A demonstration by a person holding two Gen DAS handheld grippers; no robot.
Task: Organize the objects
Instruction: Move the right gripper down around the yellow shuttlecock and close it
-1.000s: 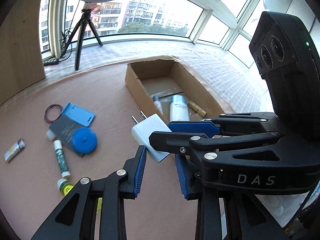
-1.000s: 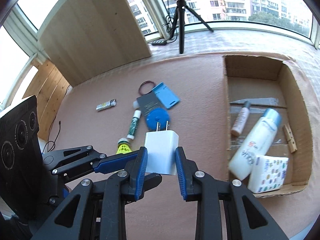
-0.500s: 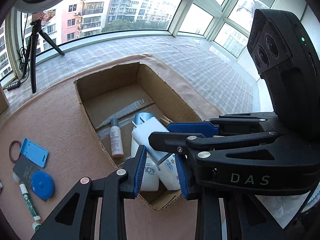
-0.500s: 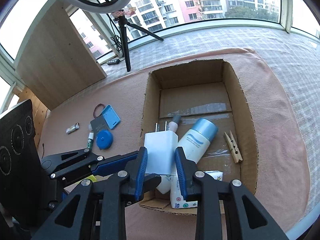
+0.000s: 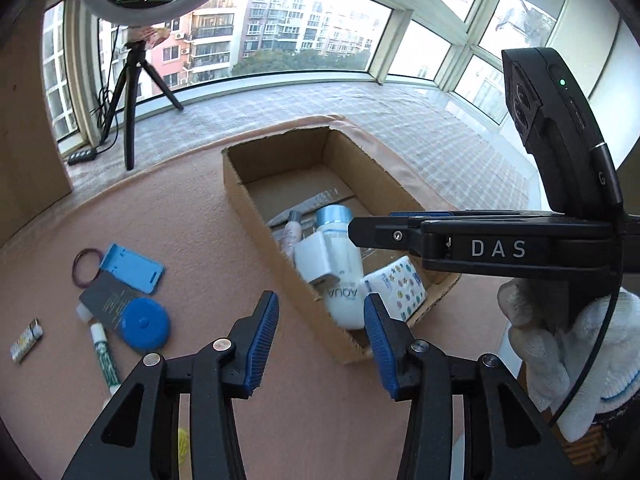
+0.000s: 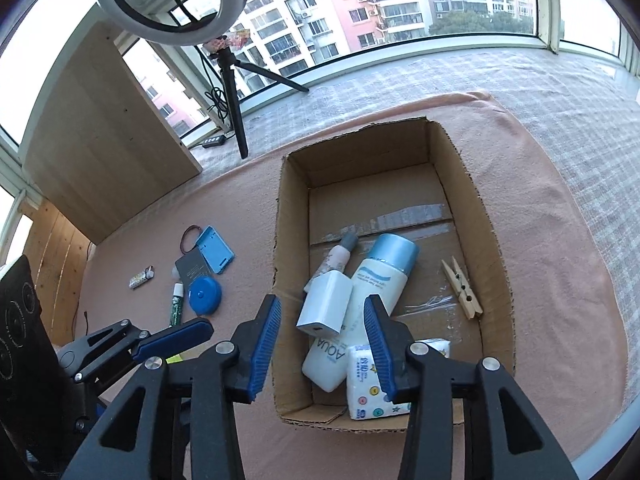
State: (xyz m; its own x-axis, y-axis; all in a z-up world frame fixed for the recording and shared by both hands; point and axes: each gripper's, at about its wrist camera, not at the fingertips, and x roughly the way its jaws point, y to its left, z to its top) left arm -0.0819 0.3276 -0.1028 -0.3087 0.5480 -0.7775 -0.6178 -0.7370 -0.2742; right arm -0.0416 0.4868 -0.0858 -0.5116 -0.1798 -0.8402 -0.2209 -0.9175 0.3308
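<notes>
Both grippers stand wide open and hold nothing. In the right wrist view the right gripper (image 6: 324, 344) hangs over the near end of the box (image 6: 496, 280), its blue pads (image 6: 266, 340) spread apart on either side of the charger. The left gripper (image 5: 318, 340) hangs over the cloth just beside the box's near left wall; in the right wrist view one of its blue pads shows low at the left (image 6: 172, 338).

Under everything lies a pink cloth (image 5: 200, 216) that covers the table. On it sits the open cardboard box (image 5: 248, 200). Inside, a white bottle (image 6: 360, 308) with a light blue cap lies lengthwise, its label reading AQUA. A white charger (image 6: 326, 306) rests tilted on the bottle's left side, leaning also on a small beige tube (image 6: 334, 260) with a grey cap. A tissue pack (image 6: 370, 384) printed with coloured dots lies at the near end, touching the bottle. A wooden clothespin (image 6: 462, 288) lies apart to the right on the box floor.

Left of the box, on the cloth, lie a light blue card holder (image 5: 132, 268), a dark card (image 5: 106, 300) partly under it, a round blue tape measure (image 5: 144, 324) on the card, a dark ring (image 5: 86, 266), a green and white stick (image 5: 104, 354), and a small wrapped sweet (image 5: 26, 338) farther left.
</notes>
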